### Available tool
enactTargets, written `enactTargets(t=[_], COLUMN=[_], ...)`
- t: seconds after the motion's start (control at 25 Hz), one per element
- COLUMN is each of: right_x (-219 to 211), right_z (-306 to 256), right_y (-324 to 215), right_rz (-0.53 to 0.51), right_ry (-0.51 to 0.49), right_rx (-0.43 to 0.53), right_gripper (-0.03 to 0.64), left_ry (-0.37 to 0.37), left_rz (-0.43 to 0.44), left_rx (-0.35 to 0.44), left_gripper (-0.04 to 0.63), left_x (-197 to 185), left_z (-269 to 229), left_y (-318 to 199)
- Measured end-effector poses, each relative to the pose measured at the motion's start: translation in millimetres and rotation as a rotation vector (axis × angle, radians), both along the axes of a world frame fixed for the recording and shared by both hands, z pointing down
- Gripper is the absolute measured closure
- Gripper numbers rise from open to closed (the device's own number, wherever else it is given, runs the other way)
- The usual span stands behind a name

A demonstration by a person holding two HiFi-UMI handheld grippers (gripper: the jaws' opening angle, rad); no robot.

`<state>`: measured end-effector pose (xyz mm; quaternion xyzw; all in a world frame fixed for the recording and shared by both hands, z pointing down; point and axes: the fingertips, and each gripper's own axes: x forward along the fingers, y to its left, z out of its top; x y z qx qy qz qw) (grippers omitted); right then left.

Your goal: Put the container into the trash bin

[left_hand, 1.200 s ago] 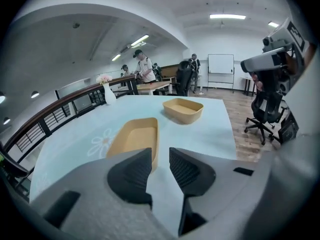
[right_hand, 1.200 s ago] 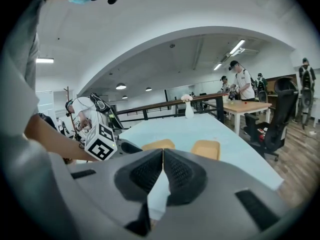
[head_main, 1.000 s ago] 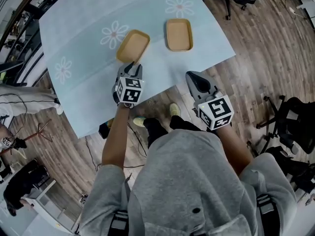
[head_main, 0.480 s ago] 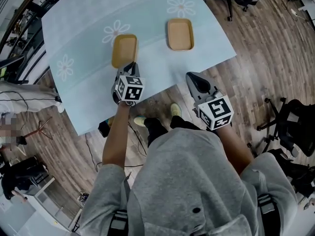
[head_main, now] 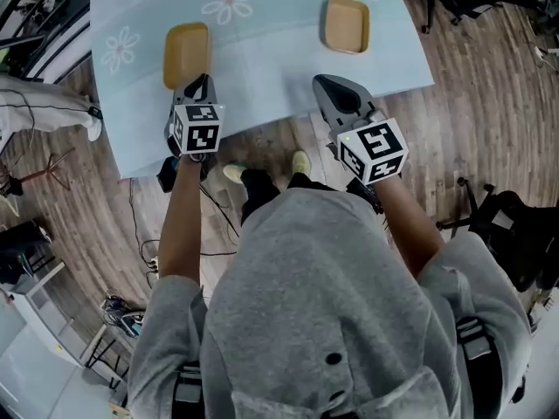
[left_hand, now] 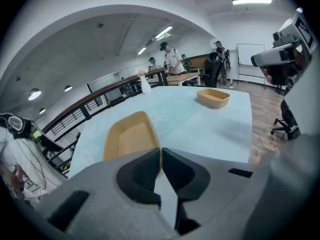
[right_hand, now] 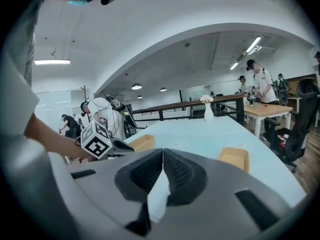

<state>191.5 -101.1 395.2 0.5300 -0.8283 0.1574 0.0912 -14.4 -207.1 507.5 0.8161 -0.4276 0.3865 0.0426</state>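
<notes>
The left hand-held gripper (head_main: 200,80) (left_hand: 161,151) is pinched shut on the near rim of a tan shallow rectangular container (head_main: 186,52) (left_hand: 131,136); a thin strip of that rim shows between its dark pads. That container sits over the light blue flower-printed table (head_main: 271,51), toward its near left corner. From where I stand, I can't tell whether it rests on the cloth or is raised off it. The right hand-held gripper (head_main: 325,84) (right_hand: 163,154) has its jaws pressed together with nothing between them, poised over the table's near edge. A second tan rectangular container (head_main: 346,24) (right_hand: 235,159) lies near the right edge, well apart from the first.
</notes>
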Motion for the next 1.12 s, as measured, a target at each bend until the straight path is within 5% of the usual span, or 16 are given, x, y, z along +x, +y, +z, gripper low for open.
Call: enactTargets(t=[0.6, 0.88, 1.12], right_x=[-171, -307, -363], right_z=[-2, -20, 17], right_y=[-27, -34, -18], right_rz=[-0.381, -0.613, -0.690], right_ry=[-0.021, -0.019, 0.014], right_rx=[0.013, -0.022, -0.057], right_gripper=[0.591, 0.591, 0.591], left_ry=[0.012, 0.048, 0.103], left_rz=[-0.460, -0.719, -0.835], left_rx=[0.030, -0.015, -0.087], left_gripper=[0.563, 0.563, 0.563], left_x=[-216, -335, -382], left_z=[-13, -17, 46], left_y=[76, 133, 178])
